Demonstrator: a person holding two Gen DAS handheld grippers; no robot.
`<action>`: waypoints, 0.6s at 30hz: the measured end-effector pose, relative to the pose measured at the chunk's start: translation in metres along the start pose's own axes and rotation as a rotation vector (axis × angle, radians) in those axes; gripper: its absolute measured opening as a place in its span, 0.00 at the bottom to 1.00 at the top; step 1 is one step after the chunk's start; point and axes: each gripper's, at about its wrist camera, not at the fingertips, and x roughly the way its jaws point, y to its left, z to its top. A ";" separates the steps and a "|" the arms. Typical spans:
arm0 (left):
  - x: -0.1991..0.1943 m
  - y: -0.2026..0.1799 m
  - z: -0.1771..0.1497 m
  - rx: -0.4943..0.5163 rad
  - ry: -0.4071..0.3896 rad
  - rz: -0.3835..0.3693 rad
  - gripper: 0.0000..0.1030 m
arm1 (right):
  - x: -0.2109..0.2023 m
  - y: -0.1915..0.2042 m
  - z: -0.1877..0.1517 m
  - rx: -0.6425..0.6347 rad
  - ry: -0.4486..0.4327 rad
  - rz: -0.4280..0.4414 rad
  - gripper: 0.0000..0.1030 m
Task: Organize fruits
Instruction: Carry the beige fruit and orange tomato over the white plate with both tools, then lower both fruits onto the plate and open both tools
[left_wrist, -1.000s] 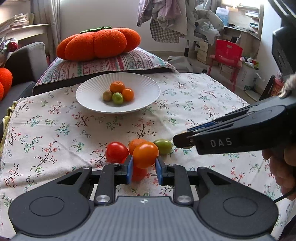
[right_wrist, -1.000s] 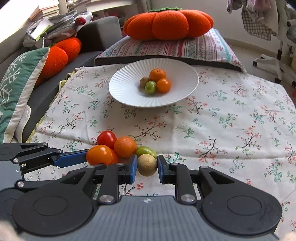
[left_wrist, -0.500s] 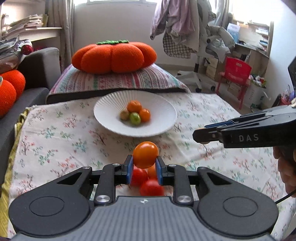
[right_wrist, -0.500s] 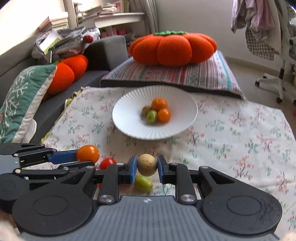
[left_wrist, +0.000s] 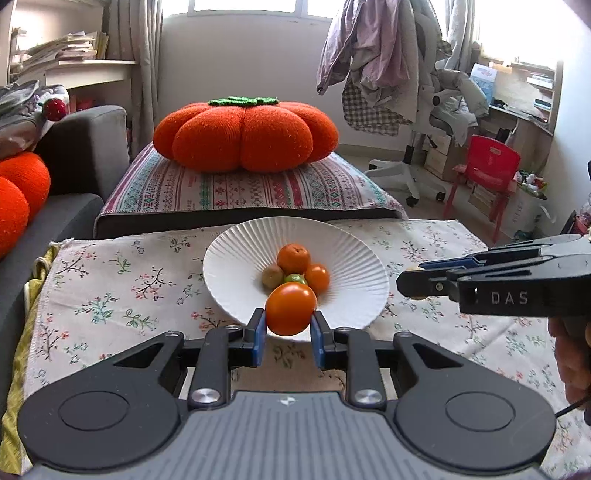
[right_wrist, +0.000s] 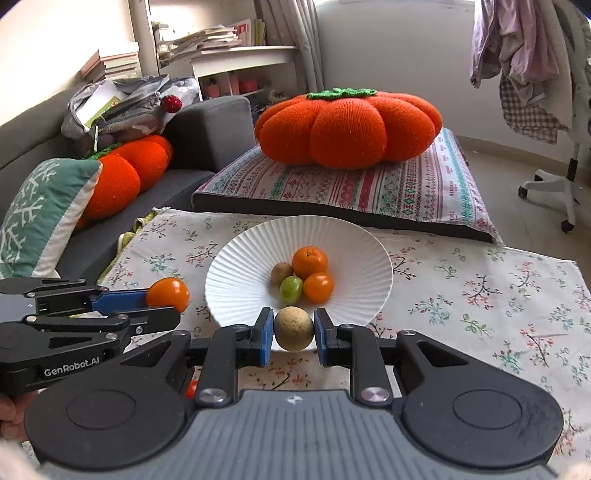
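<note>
My left gripper (left_wrist: 287, 334) is shut on an orange tomato (left_wrist: 290, 308) and holds it in the air at the near rim of the white ribbed plate (left_wrist: 343, 251). My right gripper (right_wrist: 294, 338) is shut on a tan round fruit (right_wrist: 293, 328), also raised at the near rim of the plate (right_wrist: 354, 243). The plate holds several small fruits: a mandarin (right_wrist: 309, 262), an orange tomato (right_wrist: 318, 287), a green fruit (right_wrist: 290, 289) and a brownish one (right_wrist: 281, 273). The left gripper with its tomato (right_wrist: 168, 293) shows at the left of the right wrist view.
The floral tablecloth (left_wrist: 110, 291) covers the table. A striped cushion (left_wrist: 243, 188) with an orange pumpkin pillow (left_wrist: 245, 134) lies behind the plate. A grey sofa (right_wrist: 207, 129) with cushions stands to the left. A red chair (left_wrist: 487, 166) stands at the right.
Both grippers have lifted their fruits off the cloth and moved forward to the plate's near rim. The loose fruits on the cloth have dropped out of view below.
</note>
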 end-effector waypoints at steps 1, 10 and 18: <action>0.005 -0.001 0.001 0.001 0.004 0.001 0.03 | 0.004 -0.002 0.000 0.003 0.002 0.003 0.20; 0.040 -0.001 0.011 0.014 0.029 0.009 0.03 | 0.034 -0.010 0.006 0.012 0.032 0.001 0.20; 0.060 0.006 0.013 0.025 0.052 0.028 0.03 | 0.056 -0.015 0.009 0.010 0.061 -0.013 0.20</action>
